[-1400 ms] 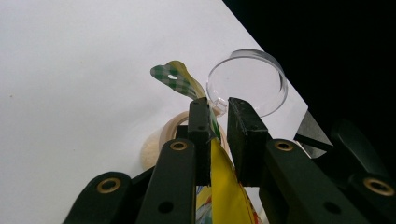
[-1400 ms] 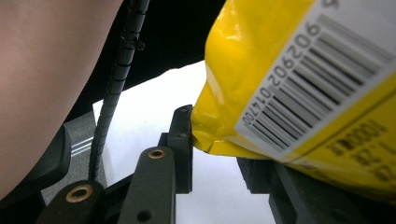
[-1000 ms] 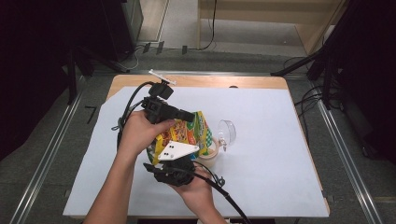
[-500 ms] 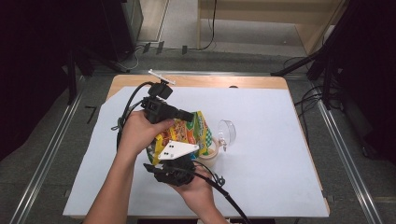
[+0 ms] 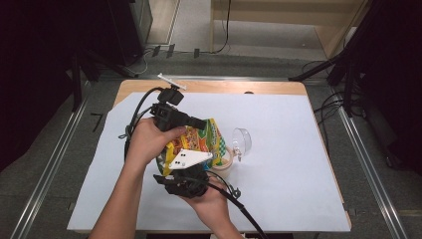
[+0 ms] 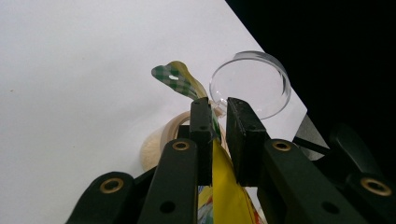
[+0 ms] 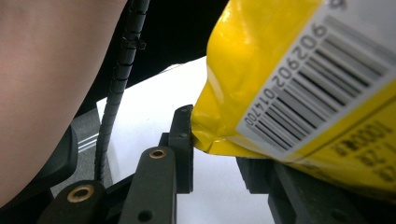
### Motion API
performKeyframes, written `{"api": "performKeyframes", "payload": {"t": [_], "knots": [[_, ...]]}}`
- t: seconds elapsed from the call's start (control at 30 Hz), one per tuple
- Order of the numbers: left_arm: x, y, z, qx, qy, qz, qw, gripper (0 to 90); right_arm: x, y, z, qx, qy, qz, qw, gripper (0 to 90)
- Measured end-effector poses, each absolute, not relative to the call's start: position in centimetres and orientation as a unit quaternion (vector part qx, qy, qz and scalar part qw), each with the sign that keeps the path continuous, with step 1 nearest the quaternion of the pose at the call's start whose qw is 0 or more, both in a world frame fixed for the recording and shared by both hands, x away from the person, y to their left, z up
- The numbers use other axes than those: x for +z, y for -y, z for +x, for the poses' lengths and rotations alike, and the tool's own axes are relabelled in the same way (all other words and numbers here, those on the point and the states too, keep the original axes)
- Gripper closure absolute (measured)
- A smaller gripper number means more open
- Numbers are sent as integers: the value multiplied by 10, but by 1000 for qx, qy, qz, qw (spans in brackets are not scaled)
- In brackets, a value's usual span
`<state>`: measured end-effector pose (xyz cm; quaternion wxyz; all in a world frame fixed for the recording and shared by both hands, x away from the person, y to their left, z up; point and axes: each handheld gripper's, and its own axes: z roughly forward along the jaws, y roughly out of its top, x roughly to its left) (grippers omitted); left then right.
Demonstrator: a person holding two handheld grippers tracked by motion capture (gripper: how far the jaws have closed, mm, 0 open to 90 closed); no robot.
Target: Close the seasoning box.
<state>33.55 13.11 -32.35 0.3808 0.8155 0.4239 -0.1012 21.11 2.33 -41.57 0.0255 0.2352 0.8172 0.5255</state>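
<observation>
Snack bag (image 5: 199,144), one, yellow, is held over the white sheet (image 5: 298,164) between the two grippers in the high view, seemingly tilted toward one pale bowl (image 5: 226,167); one clear cup (image 5: 242,140) lies just beside. Left gripper view: left gripper (image 6: 218,122) jaws nearly closed, pinching the bag's upper edge, probably to steady it for pouring. Right gripper view: right gripper (image 7: 217,163) jaws narrowed around the bag's lower corner; firm contact cannot be confirmed.
</observation>
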Motion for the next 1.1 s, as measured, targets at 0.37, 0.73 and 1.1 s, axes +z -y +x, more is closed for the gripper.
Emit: {"api": "performKeyframes", "payload": {"t": [0.37,0.73,1.1], "knots": [[-321,-127,331,-96,-416,821,380,814,-417,-24,211,528,-815,235,31,713],[-322,-126,331,-95,-411,823,379,814,-420,-23,209,534,-812,232,39,711],[-324,-131,330,-102,-410,824,377,818,-430,-24,209,539,-811,226,35,693]]}}
